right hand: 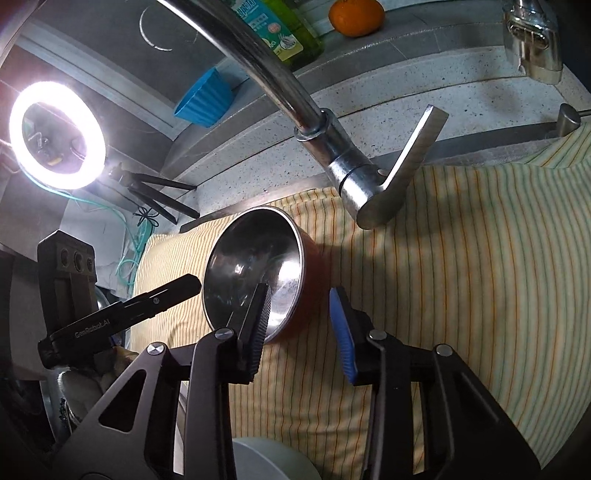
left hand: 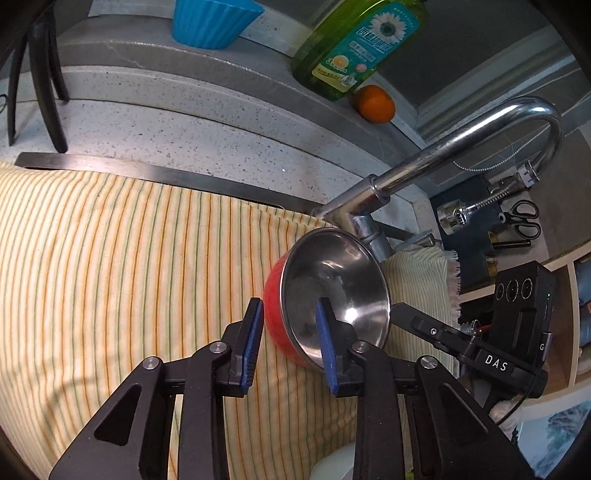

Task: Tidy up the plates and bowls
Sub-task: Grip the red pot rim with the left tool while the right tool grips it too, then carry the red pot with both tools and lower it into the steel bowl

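Note:
A steel bowl with a red outside point(left hand: 332, 291) stands tilted on a striped yellow cloth point(left hand: 129, 258), below the tap. My left gripper point(left hand: 290, 345) is open, with one pad inside the bowl's rim and one outside the red wall. The same bowl shows in the right wrist view point(right hand: 255, 273). My right gripper point(right hand: 301, 332) is open and straddles the opposite rim the same way. Neither pair of pads is pressed on the wall. A white dish edge point(right hand: 269, 459) shows at the bottom.
A chrome tap point(left hand: 461, 144) arches over the bowl, its lever point(right hand: 406, 162) close above the cloth. On the stone ledge stand a blue cup point(left hand: 210, 22), a green soap bottle point(left hand: 354, 48) and an orange point(left hand: 375, 103). A ring light point(right hand: 55, 134) glares at left.

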Demonstrator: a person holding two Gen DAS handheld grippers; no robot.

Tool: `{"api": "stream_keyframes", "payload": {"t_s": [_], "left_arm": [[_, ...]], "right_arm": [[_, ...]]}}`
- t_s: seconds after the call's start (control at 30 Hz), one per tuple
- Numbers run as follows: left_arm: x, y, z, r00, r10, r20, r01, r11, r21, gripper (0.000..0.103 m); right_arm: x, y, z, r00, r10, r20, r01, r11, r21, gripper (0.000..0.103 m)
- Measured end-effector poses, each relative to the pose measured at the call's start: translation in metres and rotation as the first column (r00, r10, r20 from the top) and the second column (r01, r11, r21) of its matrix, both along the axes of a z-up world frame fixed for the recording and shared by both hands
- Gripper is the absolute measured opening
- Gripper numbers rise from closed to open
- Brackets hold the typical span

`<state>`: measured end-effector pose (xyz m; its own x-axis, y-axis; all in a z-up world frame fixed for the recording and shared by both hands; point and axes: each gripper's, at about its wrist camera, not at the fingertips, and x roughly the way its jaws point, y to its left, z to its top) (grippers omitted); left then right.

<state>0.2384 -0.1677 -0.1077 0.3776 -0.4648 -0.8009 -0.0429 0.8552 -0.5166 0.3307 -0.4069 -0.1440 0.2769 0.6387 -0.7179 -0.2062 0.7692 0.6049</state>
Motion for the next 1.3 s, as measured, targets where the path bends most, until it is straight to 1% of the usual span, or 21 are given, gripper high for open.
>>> {"api": "stream_keyframes", "payload": {"t_s": [0.1, 0.17, 0.23, 0.27, 0.57, 0.87, 1.1, 1.3], "left_arm": [[0.004, -0.002, -0.004, 1.0, -0.01, -0.011, 0.01, 1.0, 0.003, 0.024], [0.006, -0.002, -0.007, 1.0, -0.015, -0.015, 0.015, 1.0, 0.003, 0.023], [0.007, -0.002, -0.009, 1.0, -0.02, -0.018, 0.02, 1.0, 0.0, 0.023], [0.007, -0.003, -0.009, 1.0, -0.022, -0.019, 0.022, 1.0, -0.002, 0.023], [0.01, -0.007, -0.01, 0.999, -0.04, -0.015, 0.04, 0.999, 0.012, 0.022], [0.001, -0.003, 0.001, 0.999, -0.033, 0.011, 0.033, 0.999, 0.007, 0.022], [-0.016, 0.008, 0.016, 0.999, -0.024, 0.045, 0.025, 1.0, -0.008, 0.022], [-0.041, 0.026, 0.037, 0.995, -0.007, 0.095, 0.008, 1.0, -0.015, 0.022]], "right_arm": [[0.003, 0.006, -0.004, 1.0, 0.015, -0.005, -0.015, 1.0, -0.013, 0.025], [0.005, 0.009, -0.006, 1.0, 0.021, -0.008, -0.021, 1.0, -0.02, 0.023], [0.006, 0.013, -0.007, 1.0, 0.026, -0.014, -0.027, 0.999, -0.023, 0.018], [0.007, 0.014, -0.008, 1.0, 0.025, -0.013, -0.026, 0.999, -0.03, 0.017], [0.006, 0.02, -0.007, 1.0, 0.002, -0.007, -0.002, 0.999, -0.054, 0.016], [-0.001, 0.025, 0.0, 1.0, 0.001, 0.006, -0.001, 0.998, -0.06, 0.016], [-0.015, 0.029, 0.021, 0.999, 0.015, 0.044, -0.013, 0.999, -0.047, 0.016], [-0.033, 0.043, 0.043, 0.996, 0.04, 0.082, -0.037, 0.999, -0.036, 0.016]]}}
